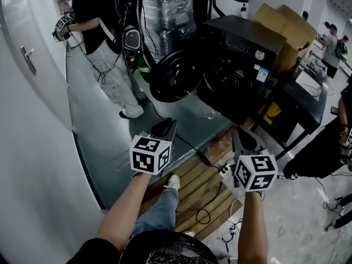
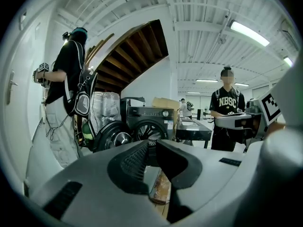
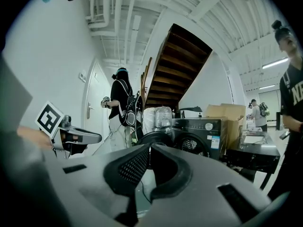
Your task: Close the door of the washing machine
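Note:
A black front-loading washing machine (image 1: 242, 59) stands ahead of me, its round door (image 1: 175, 76) swung open to the left of the drum opening. The left gripper view shows the machine (image 2: 151, 113) and the door (image 2: 110, 137) beyond the jaws. In the right gripper view the machine (image 3: 203, 129) is further right and the door (image 3: 156, 137) is just over the fingertips. My left gripper (image 1: 165, 128) and right gripper (image 1: 242, 140) hover side by side, well short of the door. On both grippers the jaw tips meet with nothing between them.
A person (image 1: 104, 43) holding grippers stands left of the door, beside a white wall with a room door (image 1: 27, 59). Another person (image 2: 227, 112) stands at the right. A wooden pallet (image 1: 206, 188) lies underfoot. Cardboard boxes (image 1: 286, 26) and a black table (image 1: 300, 100) flank the machine.

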A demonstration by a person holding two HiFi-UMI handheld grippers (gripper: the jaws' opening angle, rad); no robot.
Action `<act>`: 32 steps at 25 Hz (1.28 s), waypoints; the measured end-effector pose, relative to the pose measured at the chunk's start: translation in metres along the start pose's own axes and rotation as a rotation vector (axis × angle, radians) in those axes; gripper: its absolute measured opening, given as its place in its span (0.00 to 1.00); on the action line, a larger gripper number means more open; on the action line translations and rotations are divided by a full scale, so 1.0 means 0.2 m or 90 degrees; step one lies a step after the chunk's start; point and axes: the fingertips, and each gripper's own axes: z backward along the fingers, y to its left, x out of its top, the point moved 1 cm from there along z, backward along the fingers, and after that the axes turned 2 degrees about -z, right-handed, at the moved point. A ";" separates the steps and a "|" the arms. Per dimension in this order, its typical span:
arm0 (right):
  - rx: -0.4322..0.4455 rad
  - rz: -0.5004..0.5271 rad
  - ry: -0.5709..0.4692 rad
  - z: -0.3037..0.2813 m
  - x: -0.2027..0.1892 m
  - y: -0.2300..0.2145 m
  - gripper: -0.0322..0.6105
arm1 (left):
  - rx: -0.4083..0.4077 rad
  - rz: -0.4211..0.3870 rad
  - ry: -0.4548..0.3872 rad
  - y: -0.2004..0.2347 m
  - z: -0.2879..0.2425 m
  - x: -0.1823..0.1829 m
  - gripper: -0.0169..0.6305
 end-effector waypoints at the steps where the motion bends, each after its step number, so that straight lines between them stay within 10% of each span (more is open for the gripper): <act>1: 0.001 0.000 0.001 -0.04 0.00 -0.01 0.08 | -0.002 0.001 0.000 0.02 -0.03 0.01 0.11; 32: -0.019 -0.037 0.076 -1.45 0.00 -0.37 0.09 | -0.089 -0.001 0.091 0.88 -1.28 0.08 0.30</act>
